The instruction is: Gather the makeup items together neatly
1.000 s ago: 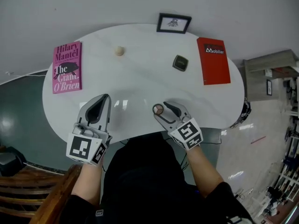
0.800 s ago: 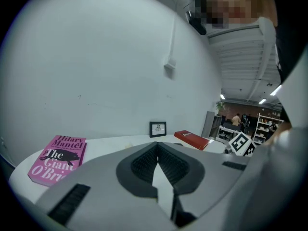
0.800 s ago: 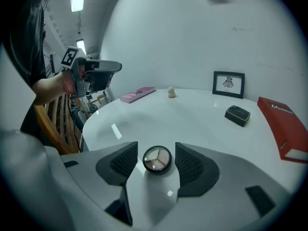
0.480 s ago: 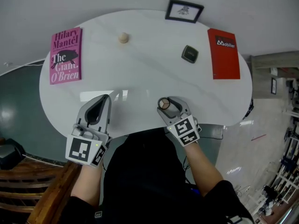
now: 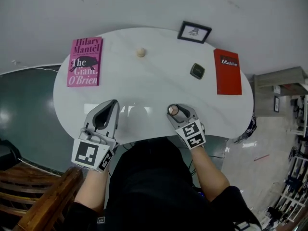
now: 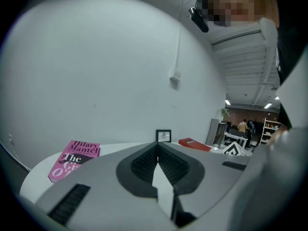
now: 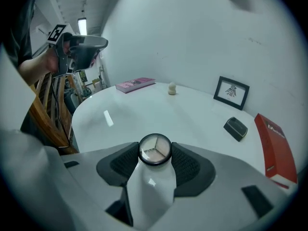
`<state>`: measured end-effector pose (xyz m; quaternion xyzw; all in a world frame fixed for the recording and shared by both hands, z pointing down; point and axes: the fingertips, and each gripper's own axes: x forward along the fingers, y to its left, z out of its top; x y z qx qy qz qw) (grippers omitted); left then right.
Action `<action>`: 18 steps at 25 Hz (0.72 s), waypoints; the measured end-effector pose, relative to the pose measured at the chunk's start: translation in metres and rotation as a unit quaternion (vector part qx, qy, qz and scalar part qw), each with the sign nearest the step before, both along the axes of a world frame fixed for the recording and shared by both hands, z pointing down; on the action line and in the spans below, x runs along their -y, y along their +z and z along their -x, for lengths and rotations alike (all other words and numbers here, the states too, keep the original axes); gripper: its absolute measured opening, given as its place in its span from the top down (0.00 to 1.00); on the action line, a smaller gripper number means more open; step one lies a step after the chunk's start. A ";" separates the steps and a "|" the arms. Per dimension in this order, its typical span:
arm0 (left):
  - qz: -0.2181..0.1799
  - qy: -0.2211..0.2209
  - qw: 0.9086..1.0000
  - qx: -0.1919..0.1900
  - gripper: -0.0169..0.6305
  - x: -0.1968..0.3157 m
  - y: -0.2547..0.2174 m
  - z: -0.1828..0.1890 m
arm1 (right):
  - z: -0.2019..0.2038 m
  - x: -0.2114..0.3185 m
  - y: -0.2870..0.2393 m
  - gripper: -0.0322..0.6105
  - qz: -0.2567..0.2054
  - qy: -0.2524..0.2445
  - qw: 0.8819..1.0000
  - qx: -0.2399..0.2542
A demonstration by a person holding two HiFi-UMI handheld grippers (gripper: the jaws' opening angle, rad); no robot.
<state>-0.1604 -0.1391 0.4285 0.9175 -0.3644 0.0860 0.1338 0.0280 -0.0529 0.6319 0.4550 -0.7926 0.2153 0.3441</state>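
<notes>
Left gripper (image 6: 157, 148) has its ribbed black pads pressed flat together, with nothing between them. It hangs over the table's near edge at about 7 o'clock. The right gripper (image 7: 155, 154), at about 5 o'clock, is clamped on a small round pot (image 5: 173, 110). This pot has a black rim and a clear lid, and under the lid are three wedge-shaped tan and beige sections. Both grippers have smooth grey plastic bodies, and each carries a cube with square black-and-white markers.

The table (image 5: 154, 88) is a glossy white oval that reflects the ceiling lights. A dark, flat compact (image 5: 197, 70) with rounded corners lies at about 2 o'clock, well apart from the held pot. Its lid detail is too small to read. A small cream rounded lump (image 5: 140, 52) sits near 11 o'clock, and I cannot tell what it is.

A pink paperback (image 5: 85, 68) lies flat at 10 o'clock and a red book (image 5: 227, 71) at 3 o'clock. A small black-framed picture (image 5: 194, 32) stands against the wall at 1 o'clock.

The person's black top covers the table's near rim between the two grippers. In the left gripper view, the gripper's own body hides most of the tabletop and cuts off the paperback's lower part.
</notes>
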 end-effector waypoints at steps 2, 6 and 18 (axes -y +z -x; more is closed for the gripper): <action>-0.007 -0.005 1.000 -0.005 0.96 0.000 -0.010 0.010 | 0.006 0.008 -0.012 0.61 -0.010 -0.007 1.000 -0.004; -0.015 -0.023 1.000 -0.011 0.96 0.003 -0.024 0.031 | 0.019 0.029 -0.041 0.61 -0.032 -0.020 0.999 0.001; -0.008 -0.062 0.998 -0.010 0.96 0.034 -0.031 0.046 | 0.060 0.096 -0.065 0.61 -0.041 -0.085 0.995 0.029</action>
